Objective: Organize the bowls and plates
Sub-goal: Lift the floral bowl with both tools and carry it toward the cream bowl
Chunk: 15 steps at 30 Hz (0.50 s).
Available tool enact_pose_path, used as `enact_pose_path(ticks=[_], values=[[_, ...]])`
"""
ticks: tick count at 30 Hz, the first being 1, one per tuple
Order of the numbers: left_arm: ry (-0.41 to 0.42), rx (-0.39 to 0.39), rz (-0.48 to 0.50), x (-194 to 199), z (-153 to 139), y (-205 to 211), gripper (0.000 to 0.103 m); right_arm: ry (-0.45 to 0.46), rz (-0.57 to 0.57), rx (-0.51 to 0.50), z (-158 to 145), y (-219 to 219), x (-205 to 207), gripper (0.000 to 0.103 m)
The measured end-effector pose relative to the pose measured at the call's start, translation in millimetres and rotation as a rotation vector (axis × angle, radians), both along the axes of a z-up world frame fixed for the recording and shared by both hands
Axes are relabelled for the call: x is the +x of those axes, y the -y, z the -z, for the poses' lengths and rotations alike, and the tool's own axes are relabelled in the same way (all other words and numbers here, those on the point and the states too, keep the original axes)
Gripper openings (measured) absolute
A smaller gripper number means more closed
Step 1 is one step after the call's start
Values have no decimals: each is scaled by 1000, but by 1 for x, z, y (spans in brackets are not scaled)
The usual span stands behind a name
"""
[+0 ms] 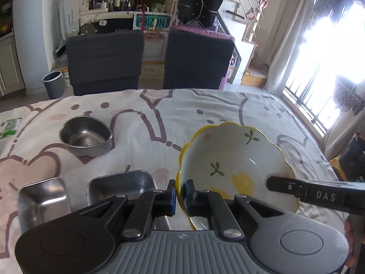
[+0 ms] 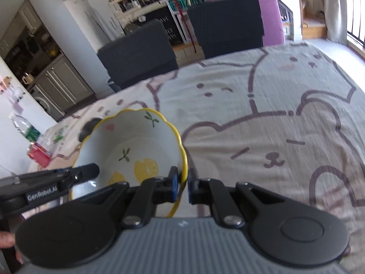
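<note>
Yellow-rimmed and lemon-printed, the ceramic bowl point(image 1: 235, 166) is held tilted above the near part of the tabletop point(image 1: 205, 109), clear of the cloth. Its scalloped rim is pinched on opposite sides: the left gripper point(image 1: 181, 193) and right gripper point(image 2: 182, 186) are each nearly closed on it. A slip is judged possible, since thin glazed edges are gripped; uneven lifting could twist it free onto the steel trays point(image 1: 123, 188) beside it.
</note>
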State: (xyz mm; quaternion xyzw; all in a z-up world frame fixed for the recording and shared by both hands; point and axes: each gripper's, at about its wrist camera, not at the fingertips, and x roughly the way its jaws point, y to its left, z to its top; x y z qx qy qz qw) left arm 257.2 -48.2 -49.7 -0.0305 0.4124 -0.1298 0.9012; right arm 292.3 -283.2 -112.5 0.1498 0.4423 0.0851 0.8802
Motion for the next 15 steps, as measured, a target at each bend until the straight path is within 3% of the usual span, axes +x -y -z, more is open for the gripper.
enact_pose_path(ticks=[8,15], values=[[41,19,-34,-52,-31,-28,8,63,-59,-2,-32,-27,-40,10],[76,31,-39,-94,-47,-55,8,39,-86,50,-38,-50,-81,11]])
